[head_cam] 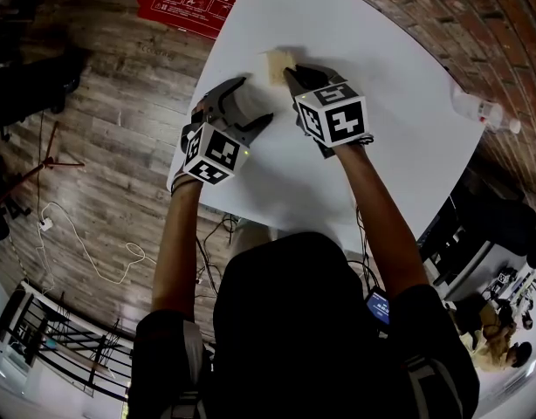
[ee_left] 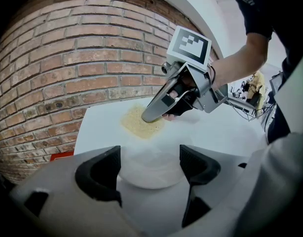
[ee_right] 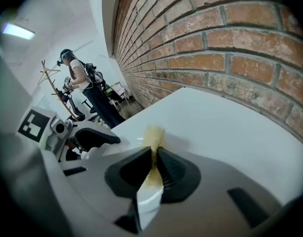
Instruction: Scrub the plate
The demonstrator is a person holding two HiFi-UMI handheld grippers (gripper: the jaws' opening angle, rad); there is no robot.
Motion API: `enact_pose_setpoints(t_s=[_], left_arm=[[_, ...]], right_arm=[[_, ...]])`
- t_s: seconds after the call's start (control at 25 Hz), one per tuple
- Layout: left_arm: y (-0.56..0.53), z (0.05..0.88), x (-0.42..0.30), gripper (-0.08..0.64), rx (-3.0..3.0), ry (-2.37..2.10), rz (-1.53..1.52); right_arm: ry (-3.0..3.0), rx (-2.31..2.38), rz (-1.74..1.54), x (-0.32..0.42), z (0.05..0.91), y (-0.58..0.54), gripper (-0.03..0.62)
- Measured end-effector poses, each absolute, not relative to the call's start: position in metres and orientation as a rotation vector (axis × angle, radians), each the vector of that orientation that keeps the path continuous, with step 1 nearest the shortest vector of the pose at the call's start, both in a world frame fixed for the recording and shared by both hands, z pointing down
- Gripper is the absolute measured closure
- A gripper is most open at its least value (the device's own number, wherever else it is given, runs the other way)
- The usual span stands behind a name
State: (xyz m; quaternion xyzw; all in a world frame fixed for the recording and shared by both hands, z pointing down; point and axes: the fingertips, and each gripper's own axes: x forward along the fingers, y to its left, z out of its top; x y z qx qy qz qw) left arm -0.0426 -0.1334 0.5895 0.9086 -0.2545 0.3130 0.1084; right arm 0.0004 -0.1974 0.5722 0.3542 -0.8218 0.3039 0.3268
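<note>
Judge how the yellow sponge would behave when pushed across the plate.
Probably soft and bendy: the right gripper pinches the sponge thin between its jaws. Its grainy face looks rough, so it would likely drag rather than slide.

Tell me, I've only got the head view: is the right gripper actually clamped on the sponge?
Observer: Yes. In its own view the right gripper has its jaws closed on the yellow sponge.
Operator: And the left one?
Observer: The left gripper has its jaws either side of the white plate, apparently gripping its rim.
Operator: Is the sponge on the plate?
Observer: The left gripper view shows it just beyond the plate's far rim; I can't tell whether they touch.
</note>
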Motion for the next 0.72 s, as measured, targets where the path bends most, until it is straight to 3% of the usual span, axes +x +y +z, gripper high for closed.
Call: enact_pose_setpoints(t_s=[0.72], left_arm=[[-0.133, 0.589, -0.042, 0.204, 2.67, -0.754, 0.921]], right_arm=[[-2.133, 0.981, 0.815, 0.021, 0.57, -0.194, 0.548]])
